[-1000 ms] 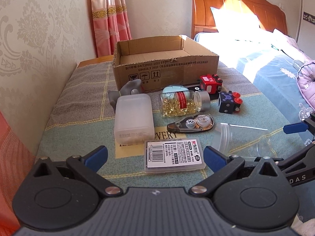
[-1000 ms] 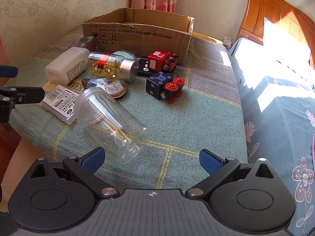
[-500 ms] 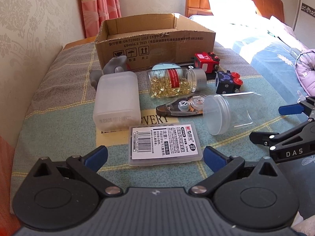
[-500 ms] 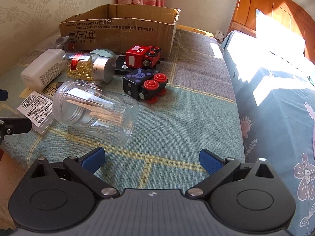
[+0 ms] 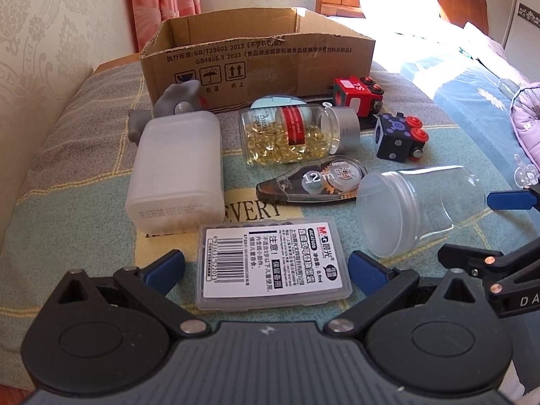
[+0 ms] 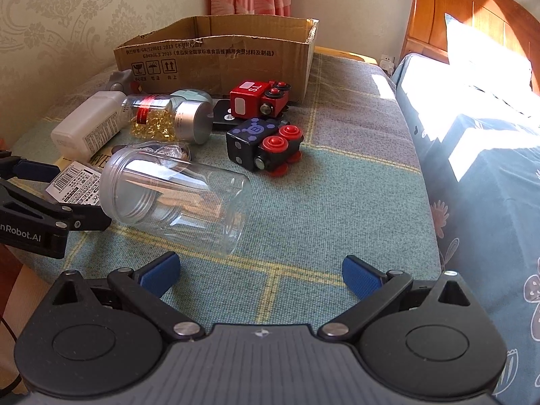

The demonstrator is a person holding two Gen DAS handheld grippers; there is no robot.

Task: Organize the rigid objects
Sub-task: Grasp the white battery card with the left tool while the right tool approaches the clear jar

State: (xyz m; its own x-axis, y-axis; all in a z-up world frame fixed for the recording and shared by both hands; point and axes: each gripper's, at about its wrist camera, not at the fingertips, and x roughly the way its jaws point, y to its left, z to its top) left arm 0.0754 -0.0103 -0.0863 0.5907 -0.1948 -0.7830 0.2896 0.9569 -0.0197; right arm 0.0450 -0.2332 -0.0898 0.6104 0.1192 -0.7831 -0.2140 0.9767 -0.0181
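My left gripper (image 5: 266,268) is open, its blue fingers either side of a flat clear labelled case (image 5: 271,261), not closed on it. My right gripper (image 6: 260,275) is open and empty, just short of a clear empty jar (image 6: 175,199) lying on its side; the jar also shows in the left wrist view (image 5: 415,209). Beyond lie a white plastic bottle (image 5: 177,172), a capsule bottle (image 5: 297,133), a correction tape (image 5: 314,182), a red toy train (image 6: 258,99) and a black toy block (image 6: 265,145). An open cardboard box (image 5: 256,60) stands at the back.
Everything lies on a checked cloth over a table (image 6: 337,185). A grey toy (image 5: 179,104) leans by the box. A wall is to the left and a bed (image 6: 479,155) to the right. The right gripper's fingers show at the right of the left wrist view.
Both grippers have moved forward and lower toward the objects. The left one now straddles the labelled case; the right one is closer to the clear jar. Nothing was gripped.
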